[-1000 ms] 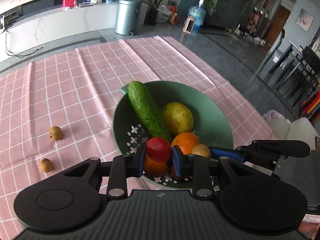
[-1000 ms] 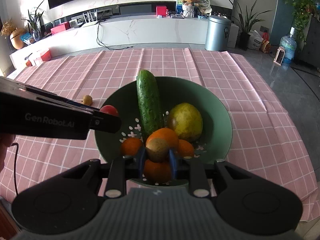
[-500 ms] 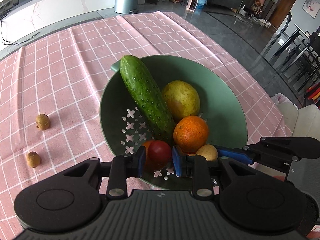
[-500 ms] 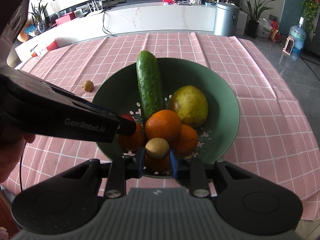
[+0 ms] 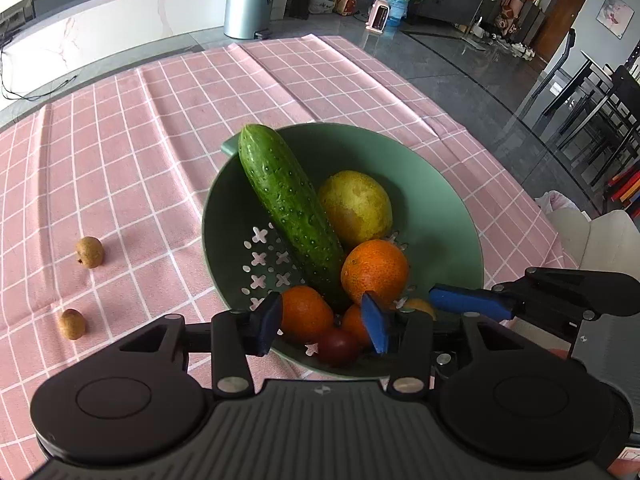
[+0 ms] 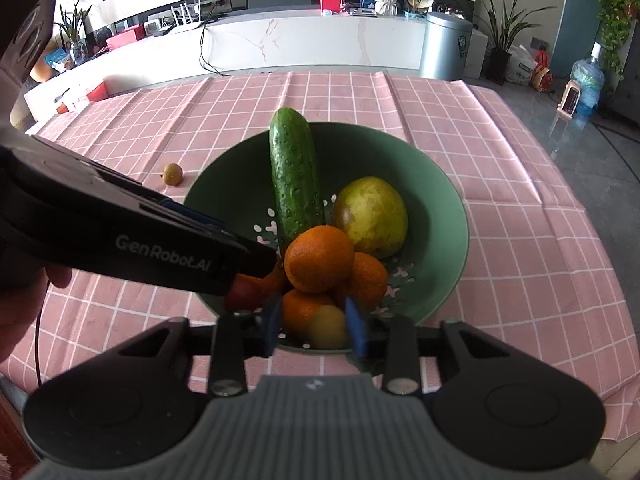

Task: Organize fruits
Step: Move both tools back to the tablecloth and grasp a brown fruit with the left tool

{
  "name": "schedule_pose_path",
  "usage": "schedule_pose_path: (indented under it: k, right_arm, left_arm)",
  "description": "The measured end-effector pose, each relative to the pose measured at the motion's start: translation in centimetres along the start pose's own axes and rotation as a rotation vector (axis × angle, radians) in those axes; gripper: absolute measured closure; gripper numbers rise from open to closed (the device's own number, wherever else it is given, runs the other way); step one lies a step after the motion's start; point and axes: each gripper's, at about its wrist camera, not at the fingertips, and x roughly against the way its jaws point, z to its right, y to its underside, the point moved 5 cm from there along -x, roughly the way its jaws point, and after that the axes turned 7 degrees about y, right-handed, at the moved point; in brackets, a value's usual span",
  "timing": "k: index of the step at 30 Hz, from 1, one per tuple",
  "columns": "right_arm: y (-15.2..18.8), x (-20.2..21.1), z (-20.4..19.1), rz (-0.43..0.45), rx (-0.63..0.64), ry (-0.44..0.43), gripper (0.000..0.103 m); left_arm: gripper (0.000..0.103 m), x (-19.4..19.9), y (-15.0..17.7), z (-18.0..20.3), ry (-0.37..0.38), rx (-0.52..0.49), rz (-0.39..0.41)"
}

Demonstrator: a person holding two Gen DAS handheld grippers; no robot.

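A green bowl [image 5: 440, 208] on the pink checked cloth holds a cucumber [image 5: 288, 204], a pear [image 5: 356, 208], several oranges [image 5: 374, 272] and a red fruit [image 5: 338, 346]. My left gripper [image 5: 320, 328] is open at the bowl's near rim, and the red fruit lies loose below it. My right gripper [image 6: 314, 326] is open over the near rim; a small yellow-brown fruit [image 6: 328, 326] lies between its blue pads, which stand apart from it. Two small brown fruits [image 5: 90, 252] [image 5: 72, 323] lie on the cloth left of the bowl.
The left gripper's body [image 6: 120, 236] crosses the left side of the right wrist view. The right gripper's blue finger [image 5: 468, 302] reaches over the bowl's right rim. The cloth's right edge [image 5: 520, 184] drops to the floor. A metal bin [image 5: 250, 0] stands beyond the table.
Both grippers lowered to the bowl and opened. The left one let go of the red fruit and the right one let go of the small yellow-brown fruit, both now lying in the bowl.
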Motion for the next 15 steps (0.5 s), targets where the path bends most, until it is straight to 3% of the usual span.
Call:
schedule_pose_path:
  k: [5, 8, 15]
  right_arm:
    - [-0.1, 1.1, -0.3, 0.034, -0.013, 0.022, 0.066]
    - [-0.2, 1.8, -0.8, 0.065, -0.048, 0.025, 0.061]
    - [-0.5, 3.3, -3.9, 0.162, -0.076, -0.02, 0.061]
  left_arm:
    - [0.048, 2.4, 0.2, -0.2, -0.009, -0.003, 0.051]
    - [0.048, 4.1, 0.4, -0.7, -0.057, -0.009, 0.092]
    - [0.048, 7.8, 1.4, -3.1, -0.156, -0.006, 0.173]
